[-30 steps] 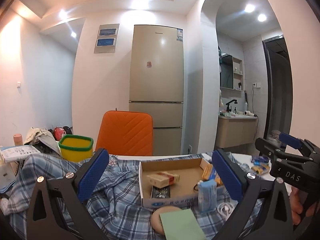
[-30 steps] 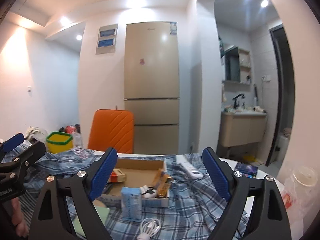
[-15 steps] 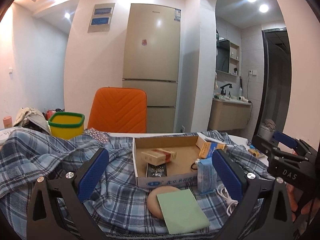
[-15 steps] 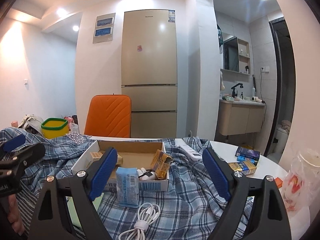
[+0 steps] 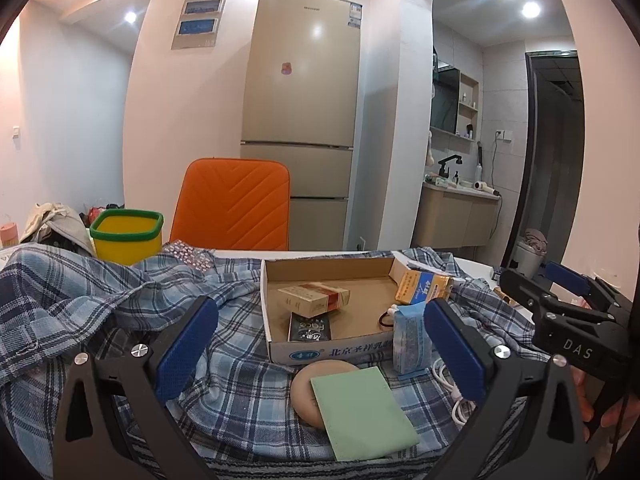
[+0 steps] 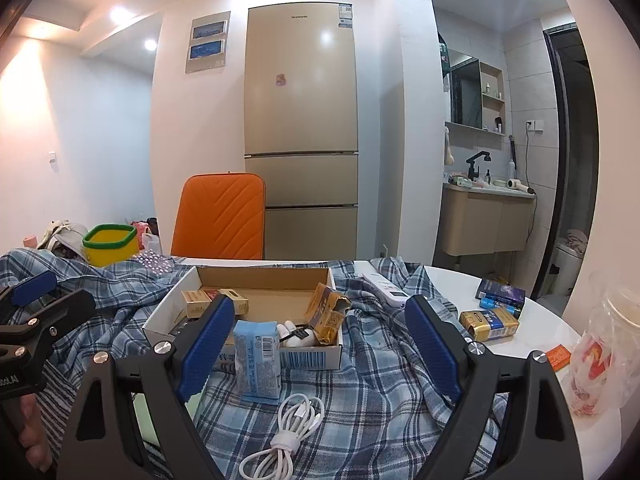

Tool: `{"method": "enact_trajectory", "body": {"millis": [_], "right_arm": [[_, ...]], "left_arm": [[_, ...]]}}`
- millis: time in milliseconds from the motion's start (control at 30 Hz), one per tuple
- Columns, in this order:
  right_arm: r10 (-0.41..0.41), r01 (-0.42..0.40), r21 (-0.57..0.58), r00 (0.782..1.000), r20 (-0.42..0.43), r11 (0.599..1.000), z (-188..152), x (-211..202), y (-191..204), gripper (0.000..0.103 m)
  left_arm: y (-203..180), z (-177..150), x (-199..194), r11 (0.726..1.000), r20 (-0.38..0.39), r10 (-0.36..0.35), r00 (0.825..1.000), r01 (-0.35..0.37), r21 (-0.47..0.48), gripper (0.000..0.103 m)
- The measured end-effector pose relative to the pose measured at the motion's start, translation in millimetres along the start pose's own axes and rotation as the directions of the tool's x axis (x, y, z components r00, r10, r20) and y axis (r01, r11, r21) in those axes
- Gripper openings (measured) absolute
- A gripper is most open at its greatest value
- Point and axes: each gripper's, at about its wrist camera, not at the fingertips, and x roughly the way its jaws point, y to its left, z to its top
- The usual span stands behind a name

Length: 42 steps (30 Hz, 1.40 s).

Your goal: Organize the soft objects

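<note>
A blue plaid cloth (image 5: 100, 300) lies rumpled over the table; it also shows in the right wrist view (image 6: 380, 380). On it sit a round tan puff (image 5: 306, 384), a green sheet (image 5: 360, 412) partly over the puff, and a blue tissue pack (image 5: 412, 336), which also shows in the right wrist view (image 6: 258, 360). My left gripper (image 5: 320, 356) is open and empty above the puff. My right gripper (image 6: 320, 348) is open and empty above the tissue pack and a coiled white cable (image 6: 292, 428).
An open cardboard box (image 5: 276, 320) holds small cartons and earbuds. A yellow bin (image 5: 126, 234) and orange chair (image 5: 234, 206) stand behind. On the bare white table (image 6: 532, 340) at right lie small boxes (image 6: 488, 322), a remote (image 6: 384, 286) and a plastic bag (image 6: 604, 356).
Both cameras have tilted downward and moved closer to the table; the box, puff, green sheet and tissue pack now sit higher and larger in view. Both grippers stay open.
</note>
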Motion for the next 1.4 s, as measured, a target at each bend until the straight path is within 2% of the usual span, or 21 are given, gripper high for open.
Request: {"method": "enact_trajectory", "body": {"millis": [233, 367, 467, 500, 567, 633, 733, 800, 867, 900, 967, 1033, 1100, 1233, 1300, 1400], "right_arm": [[0.014, -0.012, 0.029, 0.996, -0.088, 1.0, -3, 13, -3, 0.089], [0.018, -0.006, 0.056, 0.977, -0.212, 0.998, -9, 31, -7, 0.089], [-0.023, 0.042, 0.043, 0.929, -0.37, 0.998, -20, 53, -7, 0.089], [0.007, 0.016, 0.05, 0.907, -0.422, 0.999, -24, 60, -7, 0.089], [0.06, -0.018, 0.095, 0.887, -0.458, 0.995, -29, 64, -10, 0.089], [0.067, -0.02, 0.102, 0.871, -0.487, 0.995, -33, 67, -11, 0.089], [0.148, -0.07, 0.159, 0.818, -0.556, 0.985, -42, 75, -12, 0.088], [0.188, -0.084, 0.2, 0.785, -0.59, 0.976, -48, 82, -12, 0.077], [0.19, -0.074, 0.208, 0.764, -0.617, 0.975, -54, 87, -10, 0.069], [0.188, -0.07, 0.209, 0.758, -0.625, 0.975, -56, 88, -10, 0.065], [0.19, -0.072, 0.207, 0.75, -0.633, 0.976, -58, 89, -9, 0.062], [0.187, -0.077, 0.197, 0.749, -0.635, 0.977, -60, 88, -6, 0.061], [0.18, -0.084, 0.178, 0.749, -0.638, 0.98, -60, 87, -3, 0.054], [0.149, -0.093, 0.12, 0.743, -0.652, 0.988, -59, 88, 6, 0.05], [0.145, -0.098, 0.107, 0.735, -0.662, 0.989, -61, 89, 8, 0.04], [0.135, -0.103, 0.087, 0.723, -0.678, 0.991, -64, 92, 11, 0.032]], "left_arm": [[1, -2, 8, 1.0, -0.051, -0.012, 0.999, 0.011, -0.002, 0.103], [-1, -3, 9, 1.0, -0.076, -0.026, 0.997, 0.026, 0.008, 0.103], [-5, -4, 10, 0.999, -0.088, -0.024, 0.996, 0.027, 0.028, 0.103], [-6, -4, 11, 0.999, -0.093, -0.022, 0.995, 0.025, 0.029, 0.103], [-4, -4, 12, 0.999, -0.101, -0.02, 0.995, 0.022, 0.023, 0.103], [-2, -4, 13, 1.0, -0.107, -0.017, 0.994, 0.019, 0.016, 0.103], [-2, -4, 14, 1.0, -0.115, -0.016, 0.993, 0.018, 0.016, 0.103], [-2, -4, 13, 1.0, -0.113, -0.012, 0.993, 0.013, 0.014, 0.103], [-2, -4, 13, 1.0, -0.111, -0.008, 0.994, 0.01, 0.012, 0.103], [-1, -4, 13, 1.0, -0.112, -0.008, 0.994, 0.009, 0.011, 0.103], [-1, -4, 14, 1.0, -0.118, -0.007, 0.993, 0.008, 0.01, 0.103], [0, -4, 15, 1.0, -0.123, -0.006, 0.992, 0.007, 0.008, 0.103], [0, -4, 16, 1.0, -0.126, -0.004, 0.992, 0.005, 0.005, 0.103], [1, -5, 17, 1.0, -0.132, 0.001, 0.991, 0.0, 0.004, 0.103], [1, -5, 18, 1.0, -0.134, 0.001, 0.991, -0.001, 0.005, 0.103], [1, -5, 19, 1.0, -0.138, 0.001, 0.991, 0.0, 0.006, 0.103]]}}
